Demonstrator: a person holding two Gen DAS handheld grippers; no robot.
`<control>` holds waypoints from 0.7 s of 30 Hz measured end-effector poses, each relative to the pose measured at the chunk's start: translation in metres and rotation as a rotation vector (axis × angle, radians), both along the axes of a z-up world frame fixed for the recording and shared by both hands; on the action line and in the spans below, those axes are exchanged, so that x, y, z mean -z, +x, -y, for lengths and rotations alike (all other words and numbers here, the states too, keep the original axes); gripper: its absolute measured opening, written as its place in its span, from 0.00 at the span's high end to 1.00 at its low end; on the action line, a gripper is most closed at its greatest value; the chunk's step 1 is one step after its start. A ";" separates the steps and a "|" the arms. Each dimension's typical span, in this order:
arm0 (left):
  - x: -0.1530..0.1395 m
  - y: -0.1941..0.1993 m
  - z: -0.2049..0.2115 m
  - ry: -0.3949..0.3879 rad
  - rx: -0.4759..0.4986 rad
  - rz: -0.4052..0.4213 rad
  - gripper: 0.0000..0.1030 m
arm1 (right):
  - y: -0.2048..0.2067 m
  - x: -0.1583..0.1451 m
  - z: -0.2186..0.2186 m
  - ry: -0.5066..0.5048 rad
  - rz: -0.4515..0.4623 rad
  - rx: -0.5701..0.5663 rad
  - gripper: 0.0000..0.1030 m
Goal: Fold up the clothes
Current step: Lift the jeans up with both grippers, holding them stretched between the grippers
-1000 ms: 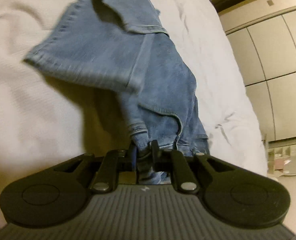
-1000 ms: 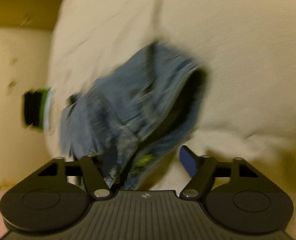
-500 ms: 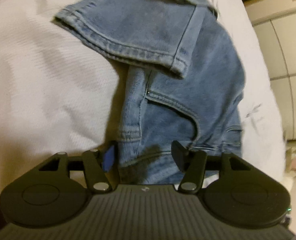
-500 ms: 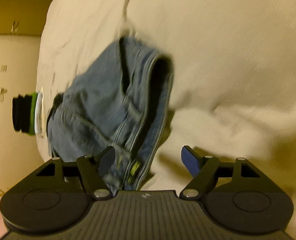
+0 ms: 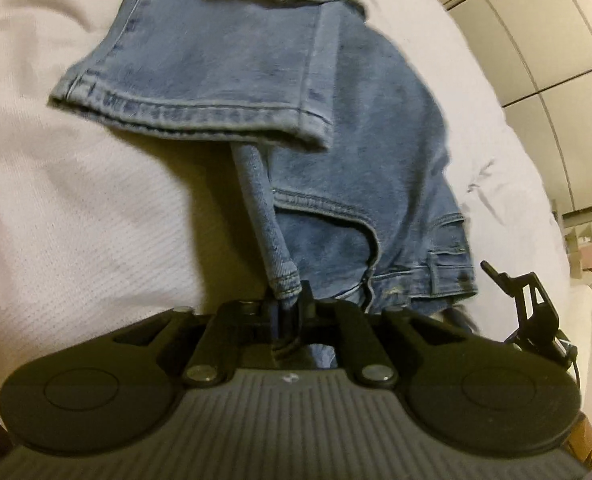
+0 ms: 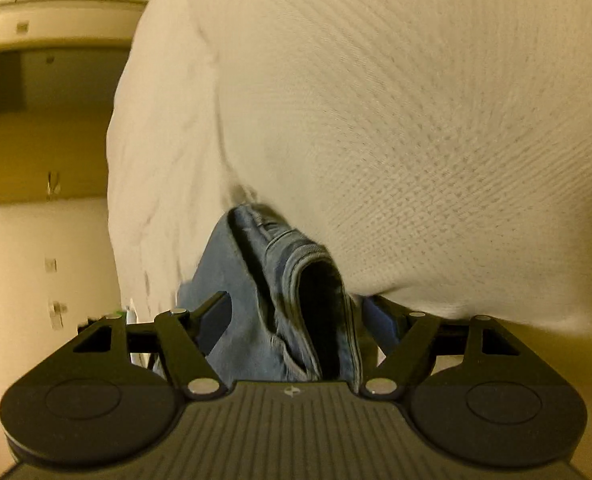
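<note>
Blue jeans (image 5: 336, 128) lie folded on a white bed cover (image 5: 75, 220), a leg hem laid across the upper part. My left gripper (image 5: 289, 308) is shut on a narrow fold of the jeans' waist edge. In the right wrist view my right gripper (image 6: 296, 316) is open, its fingers either side of the jeans' waistband (image 6: 291, 292), which sits between them without being pinched. The right gripper (image 5: 528, 300) also shows at the right edge of the left wrist view.
The white bed cover (image 6: 396, 120) fills most of both views. Cream cabinet doors (image 5: 556, 60) stand beyond the bed's right side. A cream wall with small fittings (image 6: 51, 264) lies left of the bed in the right wrist view.
My left gripper opened half a second ago and has shut again on a waist fold. My right gripper has moved in close over the waistband, staying open.
</note>
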State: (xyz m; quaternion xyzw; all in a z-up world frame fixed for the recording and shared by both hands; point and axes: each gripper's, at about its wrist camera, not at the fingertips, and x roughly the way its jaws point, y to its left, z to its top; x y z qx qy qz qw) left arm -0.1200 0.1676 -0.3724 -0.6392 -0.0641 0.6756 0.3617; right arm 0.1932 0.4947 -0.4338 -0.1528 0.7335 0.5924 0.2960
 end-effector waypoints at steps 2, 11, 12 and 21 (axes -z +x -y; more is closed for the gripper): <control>0.017 -0.007 -0.016 0.008 -0.031 0.053 0.70 | -0.008 0.012 -0.002 -0.023 -0.006 0.022 0.35; -0.022 0.010 -0.021 0.086 0.036 -0.019 0.95 | -0.037 -0.018 -0.008 0.111 -0.025 -0.081 0.87; -0.036 0.013 -0.020 0.107 0.050 -0.041 0.95 | -0.037 -0.034 -0.008 0.137 -0.043 -0.091 0.88; -0.228 0.048 0.004 0.390 0.063 -0.312 0.96 | -0.040 -0.221 -0.001 0.433 -0.328 -0.177 0.90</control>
